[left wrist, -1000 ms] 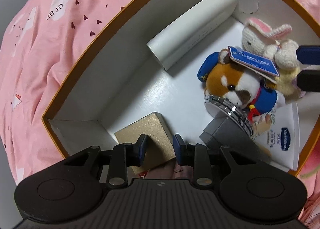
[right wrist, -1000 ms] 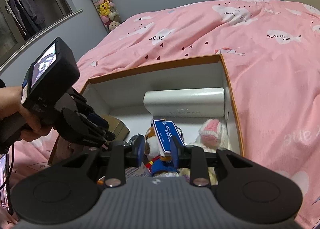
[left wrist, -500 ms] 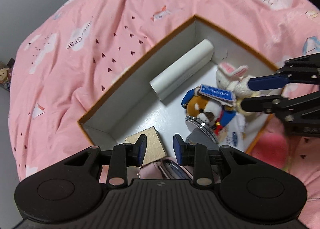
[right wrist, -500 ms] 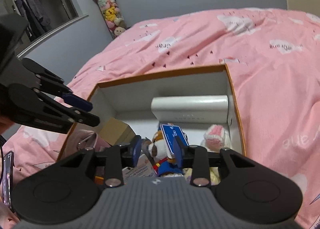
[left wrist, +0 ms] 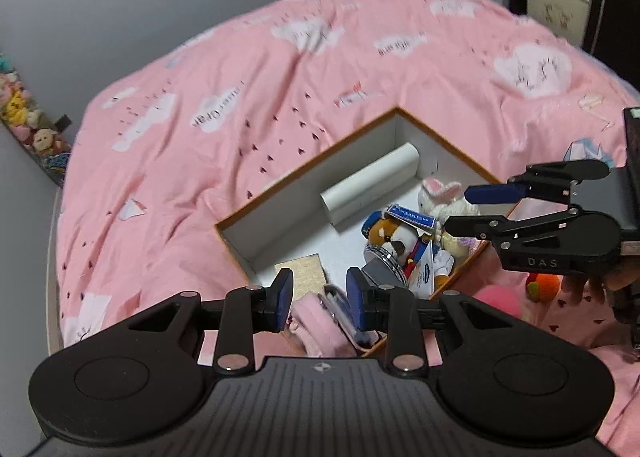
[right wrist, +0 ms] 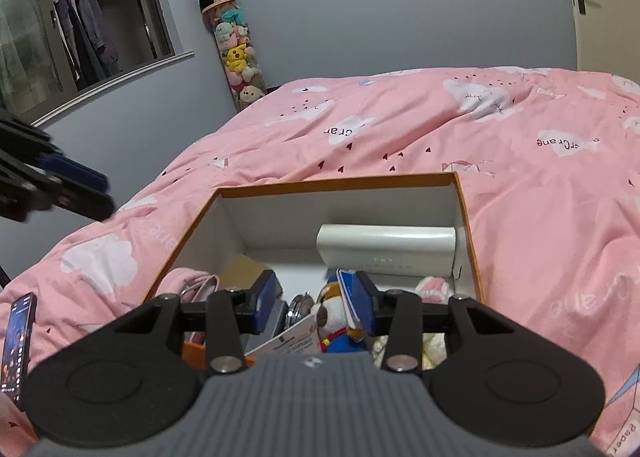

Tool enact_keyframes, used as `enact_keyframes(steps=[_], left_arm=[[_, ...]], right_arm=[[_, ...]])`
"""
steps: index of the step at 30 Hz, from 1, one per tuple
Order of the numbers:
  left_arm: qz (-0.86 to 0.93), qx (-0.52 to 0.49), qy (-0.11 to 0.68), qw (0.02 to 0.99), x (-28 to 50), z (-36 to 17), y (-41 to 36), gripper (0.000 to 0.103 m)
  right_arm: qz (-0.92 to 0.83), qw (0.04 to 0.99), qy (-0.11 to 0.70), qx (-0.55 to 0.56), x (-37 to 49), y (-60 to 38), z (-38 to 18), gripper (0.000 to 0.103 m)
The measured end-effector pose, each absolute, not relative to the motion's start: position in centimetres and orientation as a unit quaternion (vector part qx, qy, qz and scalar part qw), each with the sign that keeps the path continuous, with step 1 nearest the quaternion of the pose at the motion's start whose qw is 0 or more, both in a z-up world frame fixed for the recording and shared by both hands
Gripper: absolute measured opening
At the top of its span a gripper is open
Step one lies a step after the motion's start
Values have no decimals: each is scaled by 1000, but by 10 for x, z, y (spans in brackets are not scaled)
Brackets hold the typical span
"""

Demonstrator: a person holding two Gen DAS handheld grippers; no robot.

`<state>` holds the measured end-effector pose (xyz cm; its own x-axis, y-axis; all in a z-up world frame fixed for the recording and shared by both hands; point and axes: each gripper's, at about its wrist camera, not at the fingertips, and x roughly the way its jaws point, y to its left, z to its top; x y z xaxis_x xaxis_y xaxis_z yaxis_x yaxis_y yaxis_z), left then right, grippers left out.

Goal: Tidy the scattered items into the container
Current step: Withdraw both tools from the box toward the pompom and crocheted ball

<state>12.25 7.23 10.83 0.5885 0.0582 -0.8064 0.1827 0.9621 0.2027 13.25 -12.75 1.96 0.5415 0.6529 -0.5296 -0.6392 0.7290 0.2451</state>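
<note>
An orange-rimmed white box [left wrist: 280, 225] [right wrist: 340, 213] sits on the pink bedspread. Inside lie a long white case [left wrist: 370, 181] [right wrist: 384, 251], a plush dog [left wrist: 390, 235] [right wrist: 334, 313] with a blue tag, a white bunny [left wrist: 438, 193], a tan card [left wrist: 306, 267], a grey box [left wrist: 380, 273] and a pink fluffy item [left wrist: 320, 321]. My left gripper [left wrist: 319, 299] [right wrist: 102, 193] hangs high above the box's near corner, open and empty. My right gripper [right wrist: 314, 299] [left wrist: 460, 209] hovers over the bunny side; its jaws are opening, with nothing between them.
A phone [right wrist: 18, 345] lies on the bedspread left of the box. An orange plush toy [left wrist: 540, 285] and a pink ball [left wrist: 500, 301] rest outside the box's right wall. A clear tube of plush toys [right wrist: 236, 49] stands by the grey wall.
My left gripper has risen and drawn back from deep in the box, so the whole box now shows. The right gripper's jaws have widened and it has pulled back a little.
</note>
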Motion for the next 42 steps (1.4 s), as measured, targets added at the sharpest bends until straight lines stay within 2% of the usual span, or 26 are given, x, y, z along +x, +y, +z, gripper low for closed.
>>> enact_keyframes(steps=[11, 27, 37, 42], left_arm=[[16, 80, 420, 904, 56, 116, 92, 34], [-24, -12, 404, 915, 37, 35, 45, 34], [-73, 48, 436, 896, 57, -20, -21, 34], [-91, 57, 458, 882, 59, -34, -30, 34]], right_arm=[[383, 865, 323, -6, 108, -142, 15, 47], [343, 858, 380, -46, 84, -169, -14, 46], [244, 874, 409, -103, 93, -198, -36, 46], [220, 855, 455, -117, 104, -207, -61, 46]])
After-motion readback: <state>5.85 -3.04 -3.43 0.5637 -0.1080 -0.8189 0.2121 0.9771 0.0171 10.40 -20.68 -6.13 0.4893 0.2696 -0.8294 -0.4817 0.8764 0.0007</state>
